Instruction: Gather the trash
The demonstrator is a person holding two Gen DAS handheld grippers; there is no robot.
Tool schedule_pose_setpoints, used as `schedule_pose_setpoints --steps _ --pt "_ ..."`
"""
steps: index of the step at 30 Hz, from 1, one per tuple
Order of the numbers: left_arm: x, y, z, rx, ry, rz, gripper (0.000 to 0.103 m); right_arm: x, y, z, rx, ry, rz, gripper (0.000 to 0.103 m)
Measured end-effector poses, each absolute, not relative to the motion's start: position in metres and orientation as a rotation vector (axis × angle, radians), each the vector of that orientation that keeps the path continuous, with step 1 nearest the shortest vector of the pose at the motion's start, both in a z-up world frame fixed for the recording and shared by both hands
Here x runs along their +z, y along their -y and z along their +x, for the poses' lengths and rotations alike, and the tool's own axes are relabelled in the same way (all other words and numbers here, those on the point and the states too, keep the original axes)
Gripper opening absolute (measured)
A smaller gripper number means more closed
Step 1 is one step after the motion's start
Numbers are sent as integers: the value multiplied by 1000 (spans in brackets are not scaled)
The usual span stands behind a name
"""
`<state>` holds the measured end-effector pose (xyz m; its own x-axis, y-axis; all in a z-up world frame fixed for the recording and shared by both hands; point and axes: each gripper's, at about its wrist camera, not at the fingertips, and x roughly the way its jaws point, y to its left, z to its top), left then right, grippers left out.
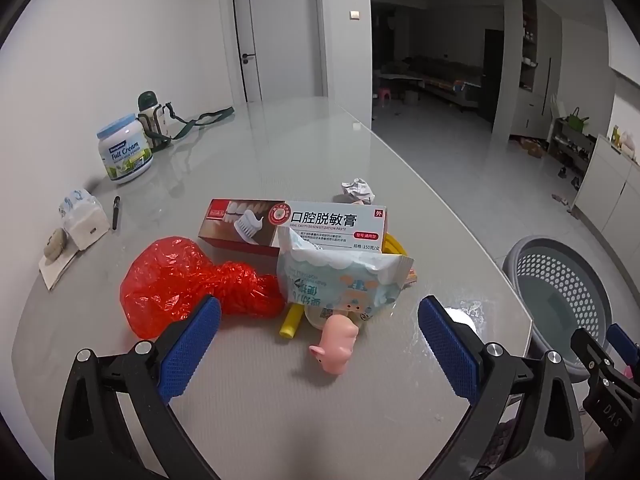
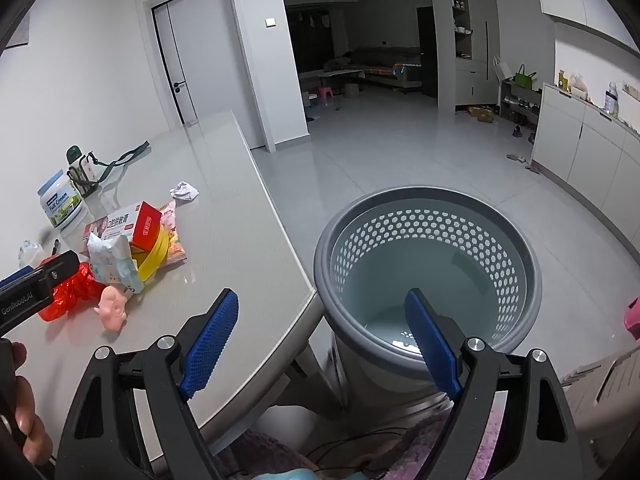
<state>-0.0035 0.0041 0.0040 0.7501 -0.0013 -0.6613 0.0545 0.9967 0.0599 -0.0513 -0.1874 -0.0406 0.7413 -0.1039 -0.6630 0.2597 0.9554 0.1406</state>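
- The left gripper (image 1: 319,344), with black arms and blue ribbed pads, stands spread wide and grasps nothing, hanging over the near part of the pale grey glossy table (image 1: 280,148).
- The right gripper (image 2: 320,340) is likewise spread and empty, poised over the table's edge and the grey perforated plastic basket (image 2: 516,240) on the floor beside it.
- The trash lies heaped ahead of the left gripper: a crumpled red plastic bag (image 1: 180,276), a torn pale-blue wipes packet (image 1: 340,280) standing open, a red-and-white toothpaste carton (image 1: 296,222) behind it, and a yellow plastic strip (image 1: 291,322).
- A small pink rubber pig (image 1: 338,344) lies nearest, between the pads but untouched.
- A crumpled white paper ball (image 1: 359,190) sits farther back, apart.
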Motion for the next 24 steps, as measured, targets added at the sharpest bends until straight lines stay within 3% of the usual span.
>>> schedule_pose_setpoints --steps 24 --pt "-7 -3 -5 -34 -737 83 97 -40 187 -53 -206 -709 229 82"
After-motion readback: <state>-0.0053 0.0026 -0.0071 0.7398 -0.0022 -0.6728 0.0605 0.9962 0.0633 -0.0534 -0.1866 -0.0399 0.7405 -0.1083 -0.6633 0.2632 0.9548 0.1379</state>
